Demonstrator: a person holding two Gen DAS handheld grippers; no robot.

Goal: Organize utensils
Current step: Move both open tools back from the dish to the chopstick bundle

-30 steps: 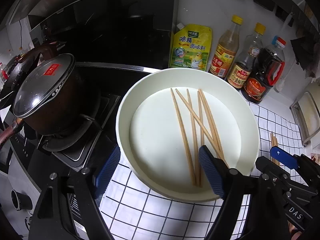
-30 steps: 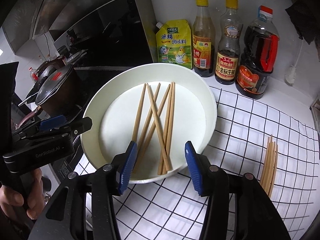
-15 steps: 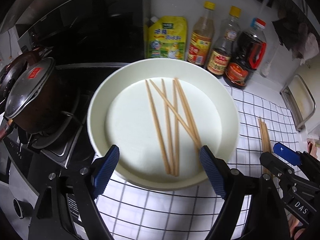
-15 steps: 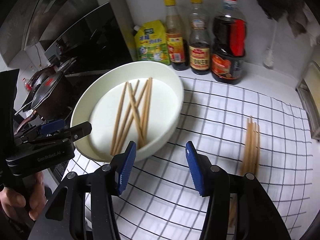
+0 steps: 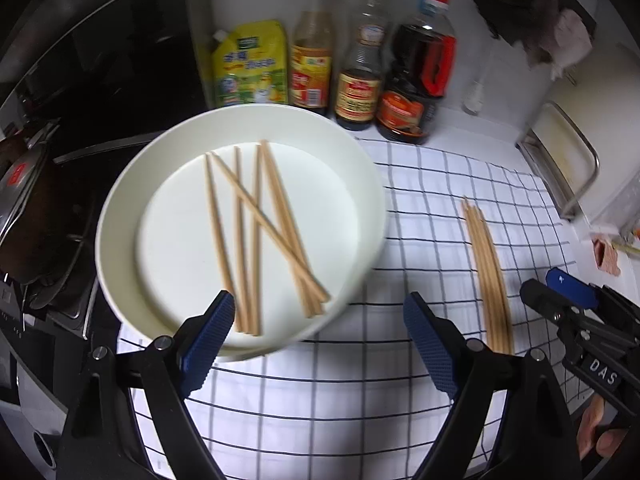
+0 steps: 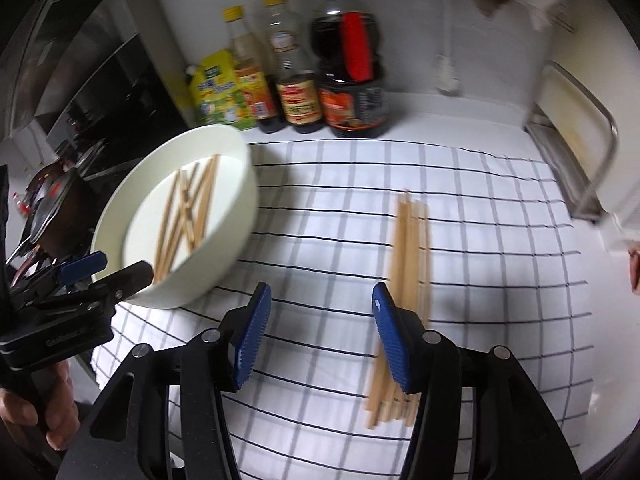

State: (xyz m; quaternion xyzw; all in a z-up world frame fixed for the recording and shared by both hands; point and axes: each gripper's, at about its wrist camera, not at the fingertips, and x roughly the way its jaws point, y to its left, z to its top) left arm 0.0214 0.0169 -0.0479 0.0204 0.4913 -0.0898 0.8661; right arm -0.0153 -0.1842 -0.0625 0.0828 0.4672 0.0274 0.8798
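The white checked cloth (image 5: 420, 208) covers the counter beneath both grippers and extends ahead of them to the wall. The stove (image 5: 60, 240), carrying a lidded pot (image 5: 24, 196), lies to the far left of the left gripper.

The white round dish (image 5: 120, 200) sits on the cloth ahead of the left gripper and slightly to its left; from the right gripper it lies well to the left. Loose chopsticks (image 5: 256, 232) lie crossed on the dish floor, their near ends just ahead of the left gripper's left finger.

Three sauce bottles (image 6: 296, 80) and a yellow seasoning pouch (image 5: 250, 68) stand against the wall, beyond the dish.

A second bundle of chopsticks (image 6: 412, 248) lies flat on the cloth, roughly parallel. It runs past the right gripper's right finger and appears to pass behind it; contact cannot be confirmed.

The left gripper (image 5: 320, 340) is spread wide and its jaws are opening, with only cloth and the dish's near rim between them. The right gripper (image 6: 318, 332) stands at a moderate width and its jaws are opening, with bare cloth between them. Neither gripper holds anything.
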